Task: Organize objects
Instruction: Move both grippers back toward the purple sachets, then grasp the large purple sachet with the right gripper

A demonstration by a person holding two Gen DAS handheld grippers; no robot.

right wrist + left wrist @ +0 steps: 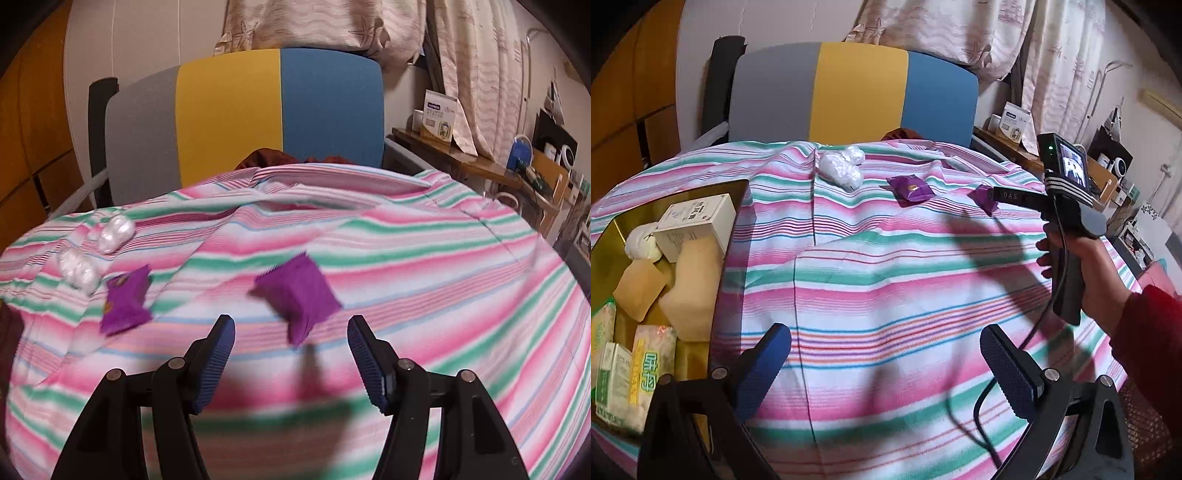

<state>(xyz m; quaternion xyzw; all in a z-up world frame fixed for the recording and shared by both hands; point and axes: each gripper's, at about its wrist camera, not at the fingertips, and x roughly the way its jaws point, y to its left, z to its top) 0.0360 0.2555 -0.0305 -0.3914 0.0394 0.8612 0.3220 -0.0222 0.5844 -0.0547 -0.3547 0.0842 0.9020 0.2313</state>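
Two purple snack packets lie on the striped cloth. The nearer one (297, 295) sits just beyond my open right gripper (291, 332), between the lines of its blue pads and apart from them; in the left wrist view it (983, 197) is partly hidden by the right gripper's fingers. The other purple packet (125, 304) (910, 187) lies further left. Clear-wrapped white pieces (110, 230) (842, 168) lie beyond it. My left gripper (886, 343) is open and empty over bare cloth. A gold tray (737, 192) at the left holds boxes and packets.
The tray holds a white box (696, 225), tan blocks (690, 288) and green-and-yellow packets (646, 373). A grey, yellow and blue chair back (849, 92) stands behind the table. A cluttered wooden shelf (480, 162) runs along the right.
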